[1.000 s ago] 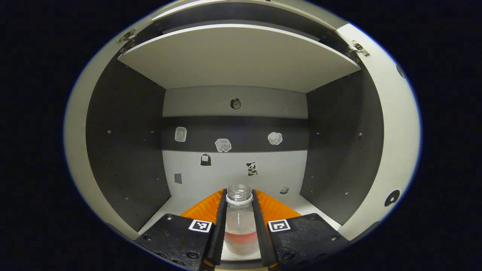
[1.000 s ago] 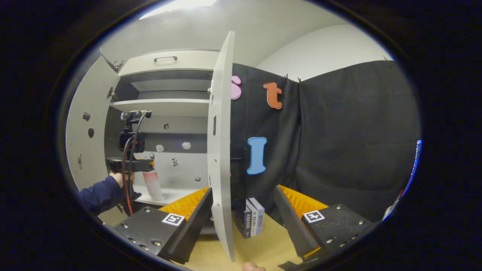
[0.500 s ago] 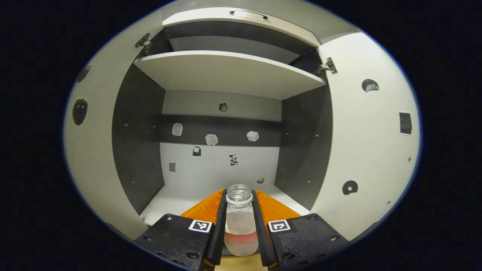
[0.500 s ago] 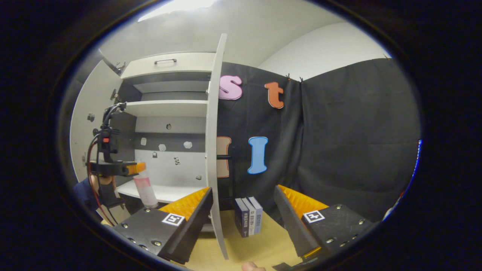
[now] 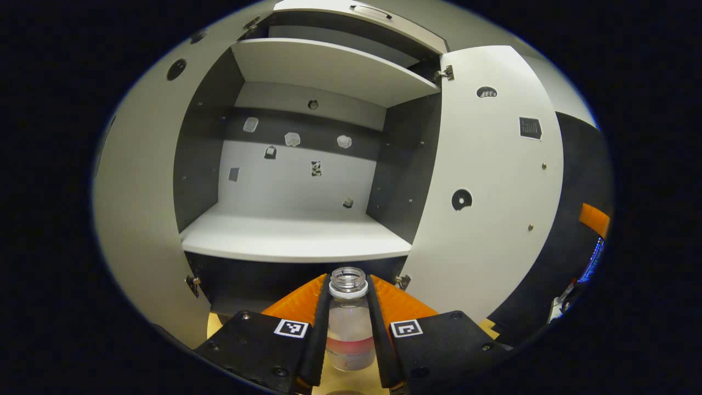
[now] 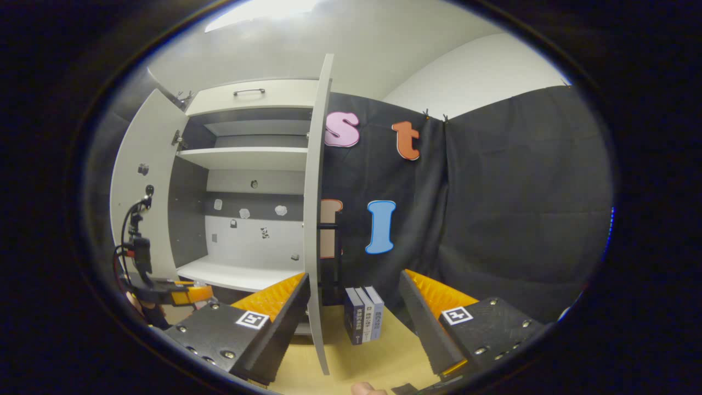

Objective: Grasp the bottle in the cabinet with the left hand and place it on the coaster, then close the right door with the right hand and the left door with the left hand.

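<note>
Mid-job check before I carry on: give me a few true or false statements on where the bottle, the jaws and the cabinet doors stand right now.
1. The left gripper holds the bottle between its jaws. True.
2. The bottle stands on the cabinet shelf. False: it is out of the cabinet, held in front of and below the shelf.
3. The right door is closed. False: it stands open, edge-on in the right gripper view.
4. The right gripper is open and holds nothing. True.
5. The bottle has a cap on. False: its mouth is open.
6. Books stand on the table beyond the right gripper. True.
</note>
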